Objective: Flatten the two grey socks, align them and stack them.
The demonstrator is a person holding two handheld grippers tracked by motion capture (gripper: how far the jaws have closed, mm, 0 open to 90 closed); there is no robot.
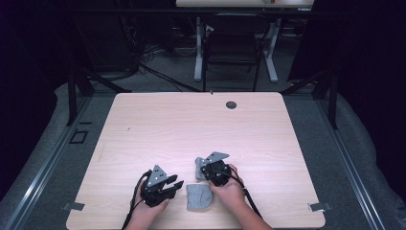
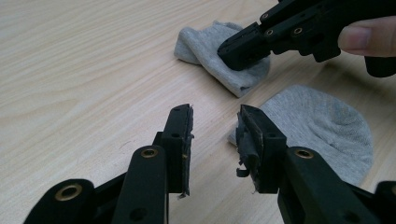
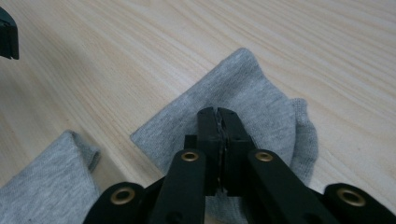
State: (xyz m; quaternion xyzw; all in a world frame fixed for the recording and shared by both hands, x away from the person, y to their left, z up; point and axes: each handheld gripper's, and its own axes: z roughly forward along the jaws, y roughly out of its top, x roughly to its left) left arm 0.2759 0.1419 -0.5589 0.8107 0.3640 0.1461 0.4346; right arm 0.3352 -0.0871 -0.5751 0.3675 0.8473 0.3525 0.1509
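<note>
Two grey socks lie near the table's front edge. The folded sock [image 1: 197, 164] [image 3: 243, 79] [image 2: 205, 42] is under my right gripper [image 1: 201, 168] [image 3: 218, 114] [image 2: 236, 49]; its jaws stand together with their tips down on the fabric, and a thin fold seems pinched between them. The second sock [image 1: 198, 197] [image 2: 322, 126] [image 3: 46, 186] lies flat, nearer the front edge. My left gripper [image 1: 178, 184] [image 2: 215, 126] hovers open just left of that flat sock, apart from it, with nothing between its jaws.
The light wooden table [image 1: 191, 124] has a small dark round hole [image 1: 231, 104] near its far edge. Beyond it stand a dark chair [image 1: 232, 48] and white desk legs [image 1: 198, 52]. Metal clips [image 1: 320, 207] sit at the front corners.
</note>
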